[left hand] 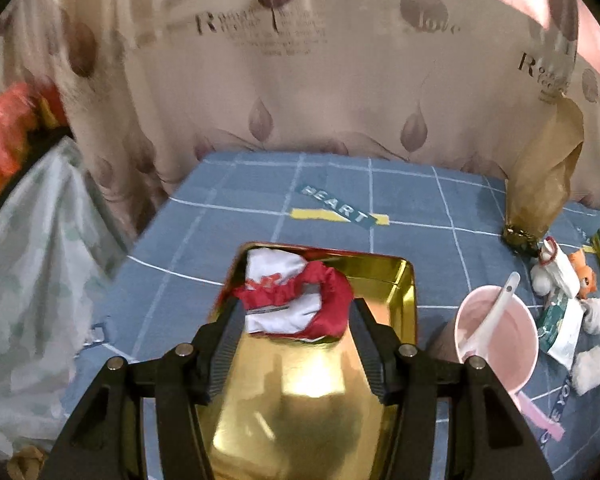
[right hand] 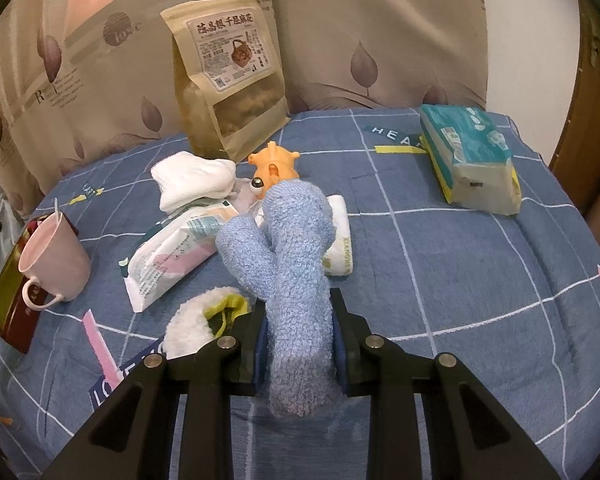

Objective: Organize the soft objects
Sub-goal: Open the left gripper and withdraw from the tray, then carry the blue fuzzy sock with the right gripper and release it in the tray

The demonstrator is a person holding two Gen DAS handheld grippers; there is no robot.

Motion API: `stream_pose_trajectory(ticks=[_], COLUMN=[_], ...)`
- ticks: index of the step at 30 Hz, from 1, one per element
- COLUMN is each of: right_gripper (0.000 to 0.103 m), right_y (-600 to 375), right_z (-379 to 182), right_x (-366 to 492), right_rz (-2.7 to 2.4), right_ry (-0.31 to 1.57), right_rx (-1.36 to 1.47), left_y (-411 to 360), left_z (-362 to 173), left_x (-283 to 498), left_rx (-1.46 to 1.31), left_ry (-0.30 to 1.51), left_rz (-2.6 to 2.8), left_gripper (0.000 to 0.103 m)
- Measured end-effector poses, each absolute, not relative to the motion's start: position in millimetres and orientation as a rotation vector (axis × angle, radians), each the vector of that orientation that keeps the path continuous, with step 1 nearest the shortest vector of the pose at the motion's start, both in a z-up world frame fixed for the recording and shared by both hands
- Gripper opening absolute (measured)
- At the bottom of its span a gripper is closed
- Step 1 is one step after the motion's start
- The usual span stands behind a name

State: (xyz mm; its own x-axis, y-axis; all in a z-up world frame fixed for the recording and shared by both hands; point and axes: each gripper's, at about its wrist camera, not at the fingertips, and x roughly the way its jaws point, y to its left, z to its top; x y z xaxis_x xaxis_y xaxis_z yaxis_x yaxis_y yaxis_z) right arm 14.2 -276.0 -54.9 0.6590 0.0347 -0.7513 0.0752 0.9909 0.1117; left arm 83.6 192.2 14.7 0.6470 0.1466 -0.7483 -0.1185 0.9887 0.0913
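Observation:
In the left wrist view a red and white cloth (left hand: 296, 300) lies in a gold tin tray (left hand: 404, 292) on the blue checked bedspread. My left gripper (left hand: 296, 312) is open, its fingers on either side of the cloth's near edge, not pinching it. In the right wrist view my right gripper (right hand: 298, 328) is shut on a fluffy blue sock (right hand: 288, 248), held above the bed. Beyond it lie a white sock (right hand: 192, 184), an orange toy (right hand: 274, 168), and a white fuzzy item (right hand: 192, 320) with yellow lining.
A pink mug (right hand: 52, 256) with a spoon stands beside the tin (right hand: 8, 300). Wipe packets (right hand: 172, 248), a rolled white packet (right hand: 340, 236), a kraft snack bag (right hand: 228, 76) and a teal tissue pack (right hand: 472, 160) sit on the bed. A curtain hangs behind.

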Motion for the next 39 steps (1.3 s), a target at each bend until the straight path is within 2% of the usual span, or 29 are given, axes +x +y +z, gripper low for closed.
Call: stream_pose_trajectory(ticks=[9, 26, 39], right_gripper=[0.025, 0.025, 0.025], right_y=[-251.2, -125.5, 0.5], right_z=[-34.2, 7.4, 16.1], right_x=[12.1, 35.0, 64.7], right_rz=[0.009, 0.248, 0.461], right_ry=[0.780, 0.751, 0.749], right_rx=[0.090, -0.074, -0.160], left_y=[196.7, 222.8, 244.9], left_z=[20.7, -0.6, -1.7], left_x=[32.0, 18.5, 16.7], left_rx=[0.074, -0.018, -0.084], left_ry=[0.718, 0.722, 0.718], left_rz=[0.263, 0.291, 0.338], left_gripper=[0.059, 0.059, 0.059])
